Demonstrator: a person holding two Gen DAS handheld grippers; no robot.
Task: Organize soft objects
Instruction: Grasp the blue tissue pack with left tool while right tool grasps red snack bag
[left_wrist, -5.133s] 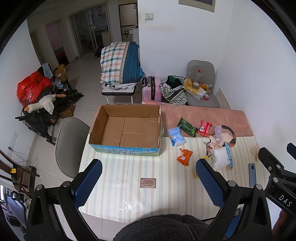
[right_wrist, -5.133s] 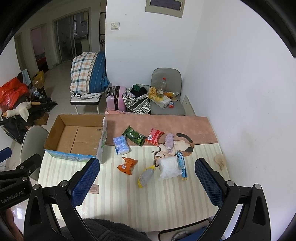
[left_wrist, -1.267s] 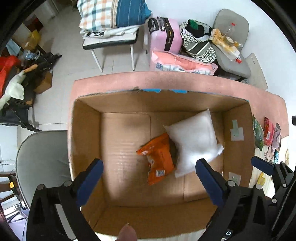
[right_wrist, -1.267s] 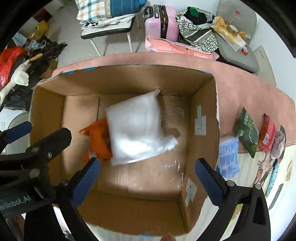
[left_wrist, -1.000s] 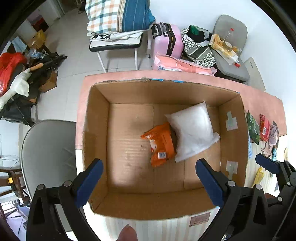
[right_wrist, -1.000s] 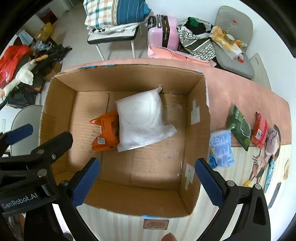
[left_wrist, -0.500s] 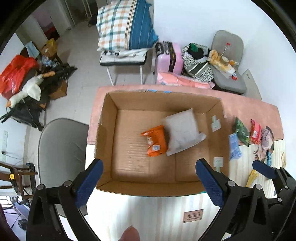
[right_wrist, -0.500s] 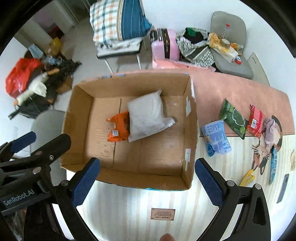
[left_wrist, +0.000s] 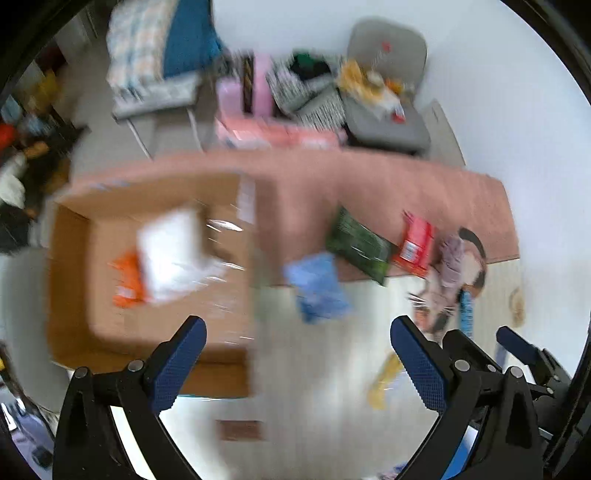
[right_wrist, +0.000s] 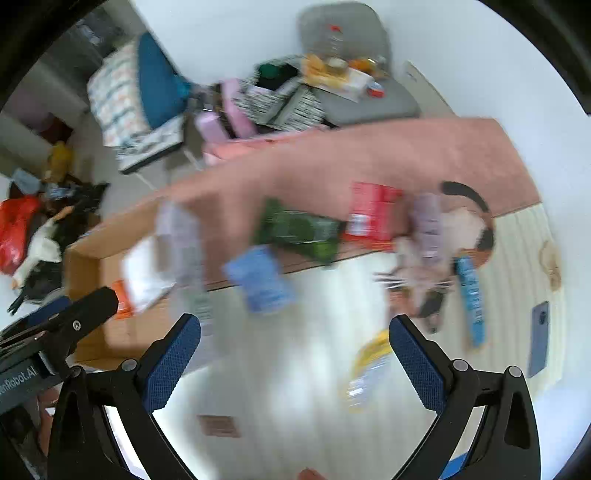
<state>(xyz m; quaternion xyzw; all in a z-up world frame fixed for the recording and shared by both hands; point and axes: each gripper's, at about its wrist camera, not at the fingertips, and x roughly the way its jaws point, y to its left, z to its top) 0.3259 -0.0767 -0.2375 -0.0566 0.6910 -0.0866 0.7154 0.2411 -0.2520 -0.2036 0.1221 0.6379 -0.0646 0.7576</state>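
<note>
Ahead, blue packet (right_wrist: 258, 282) lies beyond right claw (right_wrist: 294, 356); apart.

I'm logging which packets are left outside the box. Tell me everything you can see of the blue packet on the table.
The blue packet is a soft, roughly rectangular pouch in light blue with paler print that the motion blur makes unreadable. It lies flat on the table, just right of the cardboard box and outside it, at the near edge of the pink mat. The green packet lies close at its upper right; whether they touch is unclear. Neither hand-held gripper holds it.
</note>
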